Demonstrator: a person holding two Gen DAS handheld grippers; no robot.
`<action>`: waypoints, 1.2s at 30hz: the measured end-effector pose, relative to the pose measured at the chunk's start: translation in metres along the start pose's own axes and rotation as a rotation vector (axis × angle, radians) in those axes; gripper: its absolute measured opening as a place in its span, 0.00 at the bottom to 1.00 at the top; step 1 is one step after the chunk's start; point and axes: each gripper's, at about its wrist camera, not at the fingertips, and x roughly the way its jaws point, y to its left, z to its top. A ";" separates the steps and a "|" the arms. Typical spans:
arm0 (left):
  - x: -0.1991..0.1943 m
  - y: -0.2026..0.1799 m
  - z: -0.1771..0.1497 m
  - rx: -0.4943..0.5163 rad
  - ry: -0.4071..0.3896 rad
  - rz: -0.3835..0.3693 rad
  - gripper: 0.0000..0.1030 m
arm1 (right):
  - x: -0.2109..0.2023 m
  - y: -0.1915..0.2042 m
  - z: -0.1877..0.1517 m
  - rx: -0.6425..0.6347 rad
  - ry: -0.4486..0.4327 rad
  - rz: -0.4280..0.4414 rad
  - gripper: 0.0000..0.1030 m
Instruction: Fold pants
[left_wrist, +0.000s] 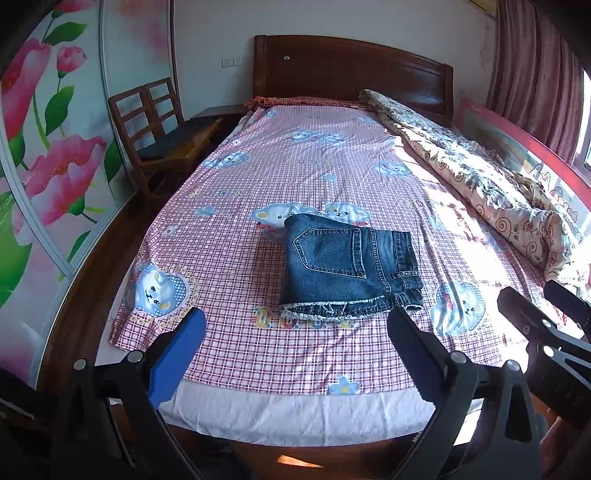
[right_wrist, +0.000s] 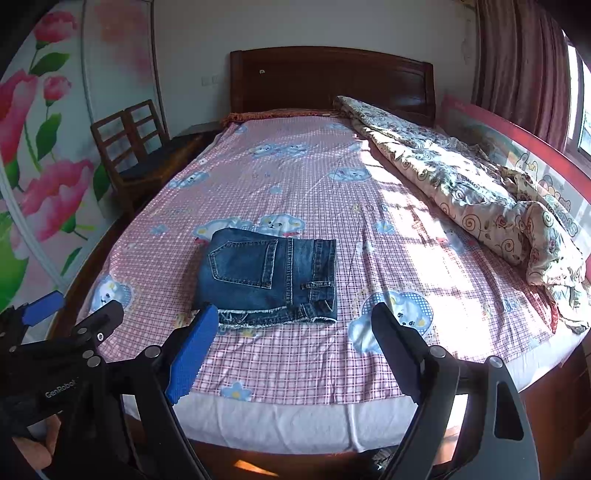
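Black tool (right_wrist: 295, 350) frames, blue pads (right_wrist: 192, 354), "GenRobot" lettering

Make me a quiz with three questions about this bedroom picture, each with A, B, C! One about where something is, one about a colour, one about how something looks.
1. Where do the jeans lie?
A. on the chair
B. on the bed sheet
C. on the floor

2. What colour is the curtain?
A. green
B. yellow
C. dark pink

3. How are the jeans now?
A. folded into a flat block
B. spread out full length
C. hanging from a gripper

Answers:
1 B, they sit in the middle of the checked sheet, away from the chair.
2 C, it hangs dark pink by the window on the right.
3 A, a back pocket faces up on a neat block, and both the left gripper and the right gripper stand open and empty near the bed's foot.
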 end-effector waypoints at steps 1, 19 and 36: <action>0.000 0.000 0.000 0.000 0.000 -0.001 0.96 | 0.000 0.000 0.000 0.000 0.001 -0.001 0.81; 0.002 0.000 -0.001 -0.007 0.003 0.020 0.98 | 0.000 0.001 0.000 0.002 0.005 -0.016 0.81; -0.001 -0.005 -0.002 0.013 -0.011 0.023 0.98 | 0.005 0.001 0.000 0.005 0.020 -0.033 0.81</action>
